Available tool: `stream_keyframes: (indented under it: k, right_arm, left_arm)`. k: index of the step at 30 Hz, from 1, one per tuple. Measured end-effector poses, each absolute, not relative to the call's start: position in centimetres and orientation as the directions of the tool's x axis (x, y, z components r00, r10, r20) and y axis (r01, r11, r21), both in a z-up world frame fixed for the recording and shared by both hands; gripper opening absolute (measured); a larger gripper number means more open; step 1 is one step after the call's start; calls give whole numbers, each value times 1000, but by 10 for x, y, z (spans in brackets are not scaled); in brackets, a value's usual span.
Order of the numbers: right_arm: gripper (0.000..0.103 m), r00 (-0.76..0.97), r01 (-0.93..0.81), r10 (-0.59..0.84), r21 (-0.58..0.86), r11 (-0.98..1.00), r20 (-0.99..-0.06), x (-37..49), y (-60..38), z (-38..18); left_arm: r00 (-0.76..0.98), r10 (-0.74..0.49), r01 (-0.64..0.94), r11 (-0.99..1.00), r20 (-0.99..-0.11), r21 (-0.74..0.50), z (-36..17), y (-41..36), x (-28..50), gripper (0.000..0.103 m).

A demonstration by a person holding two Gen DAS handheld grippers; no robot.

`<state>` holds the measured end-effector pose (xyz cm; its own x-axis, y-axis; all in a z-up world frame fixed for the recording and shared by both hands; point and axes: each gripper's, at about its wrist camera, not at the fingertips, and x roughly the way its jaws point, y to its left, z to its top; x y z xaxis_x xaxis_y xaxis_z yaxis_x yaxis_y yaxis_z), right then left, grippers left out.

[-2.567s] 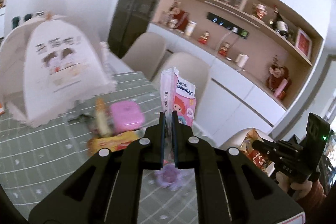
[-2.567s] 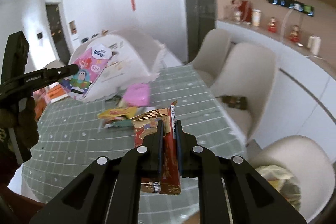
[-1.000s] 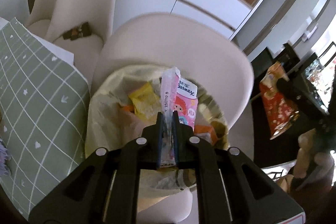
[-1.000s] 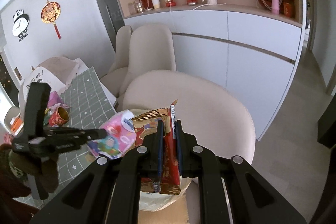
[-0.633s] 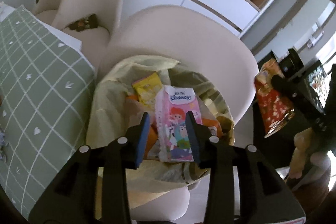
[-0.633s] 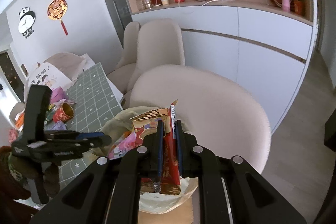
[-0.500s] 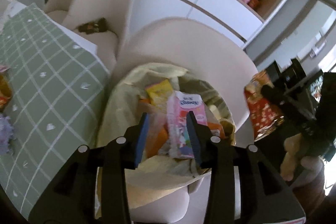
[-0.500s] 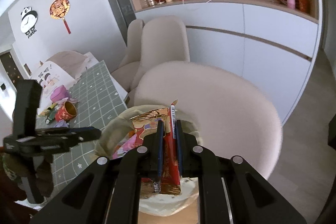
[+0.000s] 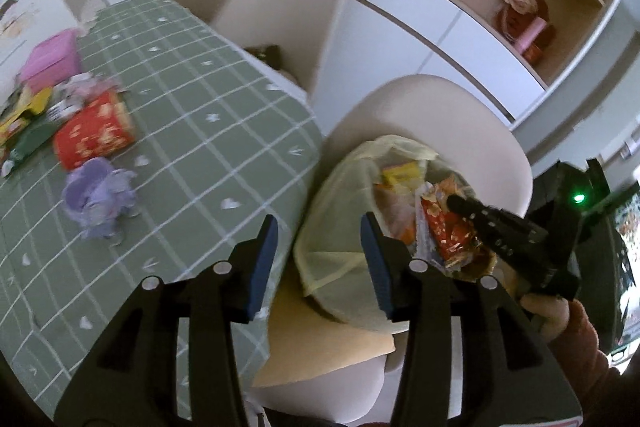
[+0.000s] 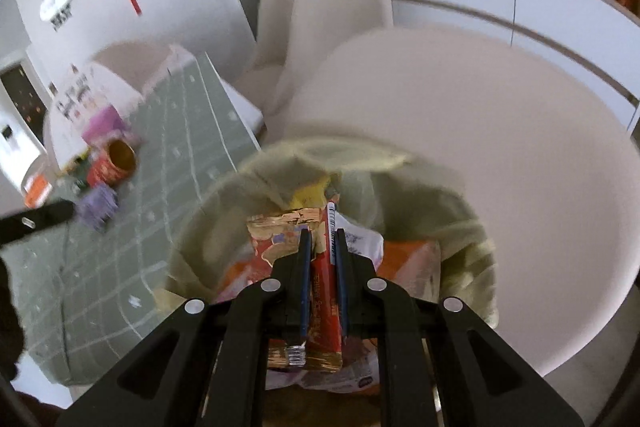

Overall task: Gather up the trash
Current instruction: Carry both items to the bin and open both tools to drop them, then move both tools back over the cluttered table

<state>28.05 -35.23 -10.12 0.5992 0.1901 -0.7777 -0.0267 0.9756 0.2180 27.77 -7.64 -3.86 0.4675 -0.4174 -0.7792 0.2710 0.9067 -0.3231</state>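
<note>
On the seat of the nearest cream chair (image 9: pixel 448 119) sits one pale yellow trash bag (image 9: pixel 344 211), its mouth open and already holding several wrappers, among them a yellow packet (image 9: pixel 400 175) and some orange pieces. My right gripper (image 10: pixel 320 251) hangs over that opening with its two fingers (image 10: pixel 305 267) pressed tight on one red and gold snack wrapper (image 10: pixel 280 235), which stands upright between them, just above the rubbish in the bag. From my other side I see the same wrapper poking out past the black tip of that gripper, right at the bag's rim. My left gripper (image 9: pixel 320 243) is empty: its jaws have just been opening, and now its two blue-padded fingers (image 9: pixel 262 259) stand apart with nothing between them, framing the edge of the table (image 9: pixel 224 131) and the near side of the bag. The table wears a green checked cloth, and on it I count one red can (image 9: pixel 94 135) lying on its side, one crumpled purple paper cup (image 9: pixel 98 197) just beside it, one pink box (image 9: pixel 52 61), and a small blurred heap of yellow and green wrappers (image 9: pixel 24 123) at the far left whose number I cannot tell. Behind the box stands one white mesh food cover (image 9: pixel 28 11). Two more cream chairs (image 9: pixel 288 3) stand along the table's far edge.
</note>
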Motion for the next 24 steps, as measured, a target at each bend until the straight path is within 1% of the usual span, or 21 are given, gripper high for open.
stream_keyframes:
  k: [4,8,13,16,17,19,21,24]
  right_arm:
    - [12,533,12,143,176,984,-834,288,-350,-123]
    - [12,495,27,90,119,993,-864,290,-347,-135]
    - [12,483,55,24,57,997,-875,291,-344,-137]
    - [13,498,75,45,94,993,-866,290,-345,-134]
    - [14,509,80,60,116,990,-859,288,-346,-131]
    - [21,528,87,64,129,988,-847,283,-347,-124]
    - [32,550,88,60,129,988,-833,278,-344,-116]
    - [35,572,96,43,118,988,-819,271,-339,-105]
  left_arm:
    - [484,-394,244,918,-781,-312,-37,-59,276,41]
    - [484,-388,227,921,-784,-315,-39,-45,274,41]
    - [485,-389,234,920,-783,-313,-40,-33,269,41]
    - [485,-392,234,919,-782,-316,-40,-25,268,41]
    - [485,-393,234,919,-781,-316,-40,-21,267,41]
    - [489,-392,234,920,-779,-316,-40,-14,266,42]
    - [495,-393,235,919,-775,-316,-40,-5,265,43]
    - [503,-393,228,920,-770,-320,-39,10,264,44]
